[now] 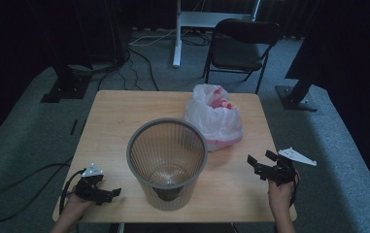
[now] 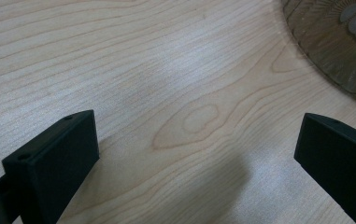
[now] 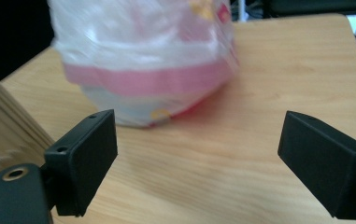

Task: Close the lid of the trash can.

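While the right gripper hovers over the near right part of the worktop with its jaws spread wide and nothing between them, the plastic bag sits just ahead of it and a little toward the left gripper's side. In the right gripper view the bag is thin, crinkled, translucent white film with a broad pink band around its lower part and small yellow and pink shapes showing through near the top; any print on it is too blurred to read. It rests on the worktop, bulging and rounded, apart from the jaws.

The left gripper lies low at the near left corner, its jaws also wide apart and empty, with bare pale wood between them in the left gripper view. The wood is smooth, light, with flowing grain and an oval knot figure.

Between the two grippers stands the wastebasket, round, tapering downward, of translucent grey-brown ribbed plastic with a thicker grey rim. Its ribbed base shows just ahead and to one side of the left gripper. The bag sits just behind the basket; whether they touch I cannot tell.

A black folding chair stands on grey carpet beyond the worktop.
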Demonstrator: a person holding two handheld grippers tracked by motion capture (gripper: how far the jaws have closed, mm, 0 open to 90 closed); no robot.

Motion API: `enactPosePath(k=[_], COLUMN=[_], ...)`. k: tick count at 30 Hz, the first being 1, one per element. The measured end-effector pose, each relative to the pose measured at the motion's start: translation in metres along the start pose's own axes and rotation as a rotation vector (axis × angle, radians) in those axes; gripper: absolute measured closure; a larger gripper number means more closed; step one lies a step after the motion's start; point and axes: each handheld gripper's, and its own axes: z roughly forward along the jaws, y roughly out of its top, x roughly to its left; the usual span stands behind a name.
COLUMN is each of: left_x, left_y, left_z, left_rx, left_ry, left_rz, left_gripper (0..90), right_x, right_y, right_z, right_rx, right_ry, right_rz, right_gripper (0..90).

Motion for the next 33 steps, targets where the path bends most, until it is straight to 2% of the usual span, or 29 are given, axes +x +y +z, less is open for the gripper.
enactPosePath(k=[6, 7, 11, 13, 26, 28, 33], left_x=[0.0, 0.0, 0.0, 0.0, 0.0, -0.001, 0.0], left_y=[0.0, 0.0, 0.0, 0.0, 0.0, 0.0, 0.0], left_z=[0.0, 0.0, 0.0, 0.0, -0.001, -0.001, -0.001], left_rx=[0.002, 0.001, 0.0, 0.001, 0.001, 0.002, 0.003], left_ry=[0.0, 0.0, 0.0, 0.0, 0.0, 0.0, 0.0], left_rz=[0.0, -0.001, -0.002, -0.001, 0.001, -0.002, -0.002], left_gripper=[0.0, 0.0, 0.0, 0.0, 0.0, 0.0, 0.0], right_x=[-0.012, -0.015, -0.021, -0.026, -0.043, -0.044, -0.051], right_y=[-0.014, -0.019, -0.027, -0.033, -0.063, -0.068, -0.08], right_z=[0.001, 0.0, -0.002, -0.004, -0.014, -0.015, -0.019], right_rx=[0.025, 0.023, 0.01, 0.025, 0.032, 0.04, 0.048], right_ry=[-0.012, -0.028, -0.038, -0.058, -0.117, -0.138, -0.132], right_rz=[0.012, 0.014, 0.017, 0.015, 0.004, -0.001, 0.003], right_gripper=[11.3, 11.3, 11.3, 11.2, 11.2, 11.2, 11.2])
